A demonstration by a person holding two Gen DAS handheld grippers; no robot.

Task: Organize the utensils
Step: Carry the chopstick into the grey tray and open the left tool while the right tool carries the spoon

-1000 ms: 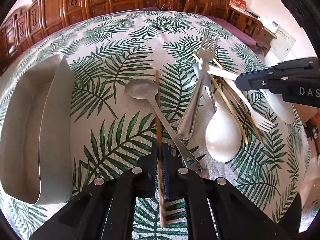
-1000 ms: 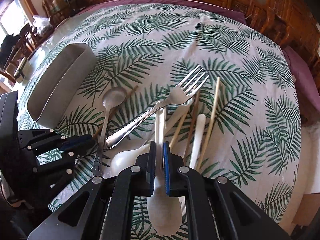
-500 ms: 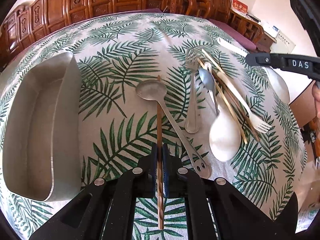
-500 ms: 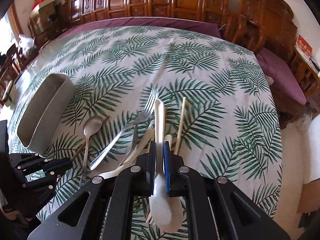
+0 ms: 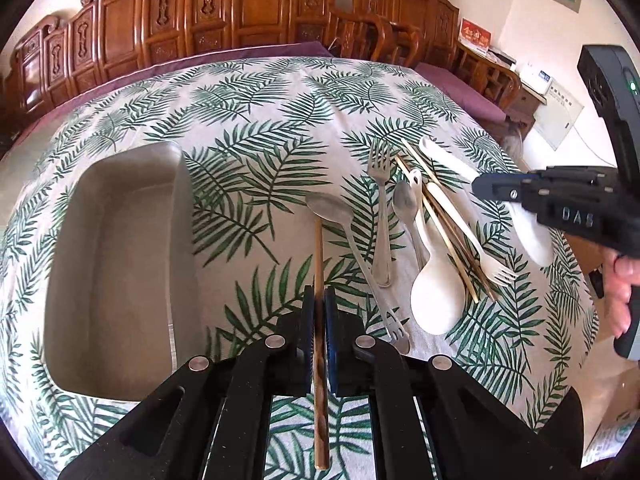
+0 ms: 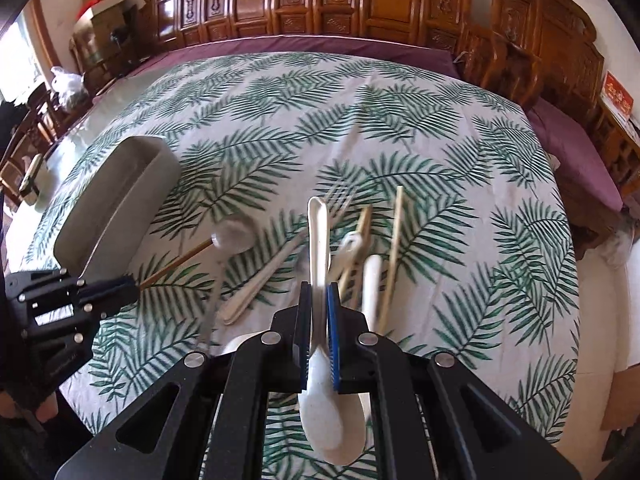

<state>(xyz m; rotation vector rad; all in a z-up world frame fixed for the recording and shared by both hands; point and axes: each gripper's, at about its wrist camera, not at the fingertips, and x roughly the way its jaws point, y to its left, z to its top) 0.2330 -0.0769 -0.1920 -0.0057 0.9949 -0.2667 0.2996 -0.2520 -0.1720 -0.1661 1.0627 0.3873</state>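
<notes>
My left gripper (image 5: 319,300) is shut on a brown chopstick (image 5: 318,248), held off the table and pointing at a metal spoon (image 5: 332,210). My right gripper (image 6: 319,304) is shut on a white spoon (image 6: 319,236), its bowl hanging below the fingers. In the left wrist view the right gripper (image 5: 500,190) hovers over the utensil pile with that white spoon (image 5: 534,236). On the cloth lie a metal fork (image 5: 380,208), a small metal spoon (image 5: 405,200), another white spoon (image 5: 436,300), a white fork (image 5: 464,224) and chopsticks (image 5: 444,232). The left gripper (image 6: 128,286) shows at the left of the right wrist view.
A grey metal tray (image 5: 120,260) stands on the leaf-patterned tablecloth (image 5: 280,120) left of the utensils; nothing shows inside it. Carved wooden chairs (image 5: 248,12) ring the far side of the round table. A hand (image 5: 622,284) holds the right gripper's handle.
Both grippers have risen, so the table looks farther away. The chopstick has come up off the cloth, and the white spoon has come up out of the pile.
</notes>
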